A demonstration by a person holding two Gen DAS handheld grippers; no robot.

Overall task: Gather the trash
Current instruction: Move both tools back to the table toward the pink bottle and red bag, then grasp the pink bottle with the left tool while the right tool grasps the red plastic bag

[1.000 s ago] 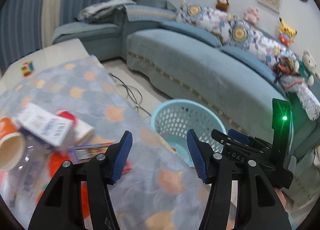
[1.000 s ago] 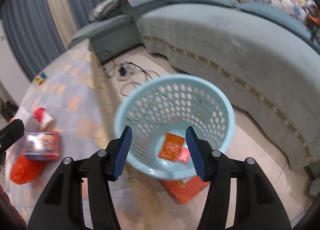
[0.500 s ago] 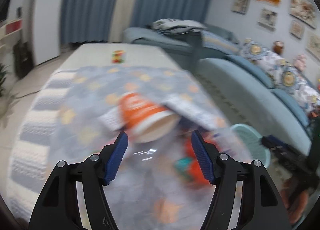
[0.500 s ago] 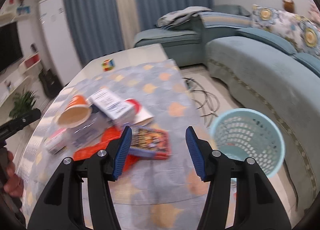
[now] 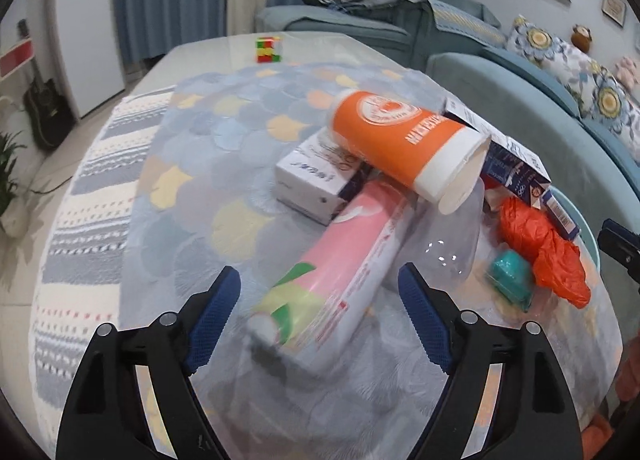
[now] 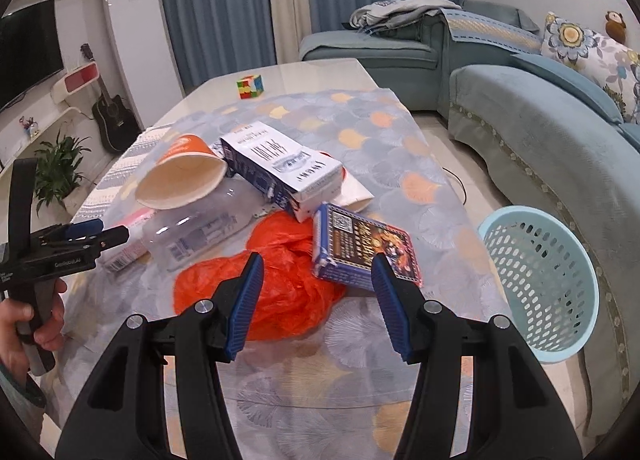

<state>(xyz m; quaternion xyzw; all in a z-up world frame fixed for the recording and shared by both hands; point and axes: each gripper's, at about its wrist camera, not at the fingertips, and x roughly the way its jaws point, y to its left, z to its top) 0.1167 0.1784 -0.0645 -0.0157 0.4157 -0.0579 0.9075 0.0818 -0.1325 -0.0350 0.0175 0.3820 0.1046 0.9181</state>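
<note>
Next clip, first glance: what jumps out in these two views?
A heap of trash in the middle of the table: an orange paper cup tipped over white boxes, a pink tube lying toward the opening left claw, and a crumpled orange bag before the right claw. A pale blue basket stands on the floor beside the table.

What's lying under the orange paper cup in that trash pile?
The orange paper cup lies tipped on a white carton, a pink-and-white box and a clear plastic bottle. The bottle's far end and whatever lies deeper beneath are covered.
</note>
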